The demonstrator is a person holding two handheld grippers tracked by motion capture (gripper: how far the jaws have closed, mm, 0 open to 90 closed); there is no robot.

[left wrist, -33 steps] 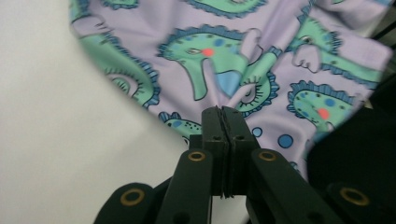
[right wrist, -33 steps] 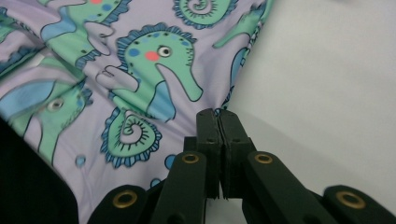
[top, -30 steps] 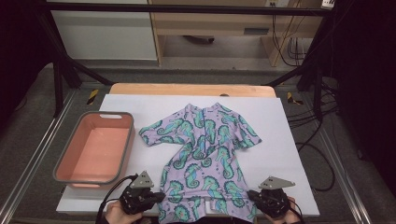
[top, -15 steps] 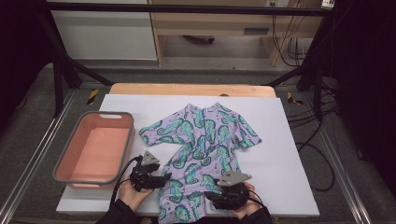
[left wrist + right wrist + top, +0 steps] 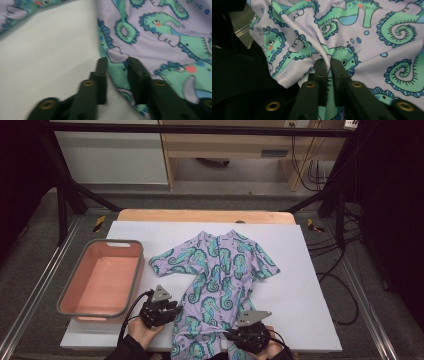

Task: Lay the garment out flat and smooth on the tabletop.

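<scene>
A lilac shirt [image 5: 220,280] printed with green seahorses lies flat on the white sheet [image 5: 310,295], collar far, hem near. My left gripper [image 5: 172,312] is at its lower left edge. In the left gripper view the jaws [image 5: 117,66] stand apart with the shirt's edge [image 5: 120,72] lying between them; they have just been closing. My right gripper [image 5: 231,336] is at the lower right of the hem. Its jaws [image 5: 329,63] have just closed and pinch a raised fold of the shirt [image 5: 372,50].
A pink tub with a grey rim [image 5: 116,242] stands on the left of the sheet, close to my left hand. The wooden table edge [image 5: 200,215] runs along the far side. Black frame posts and cables [image 5: 340,270] lie to the right.
Both grippers have moved in from the near corners onto the shirt's lower part, the right one leftward the most. The hem has drawn narrower and bunched between them.
</scene>
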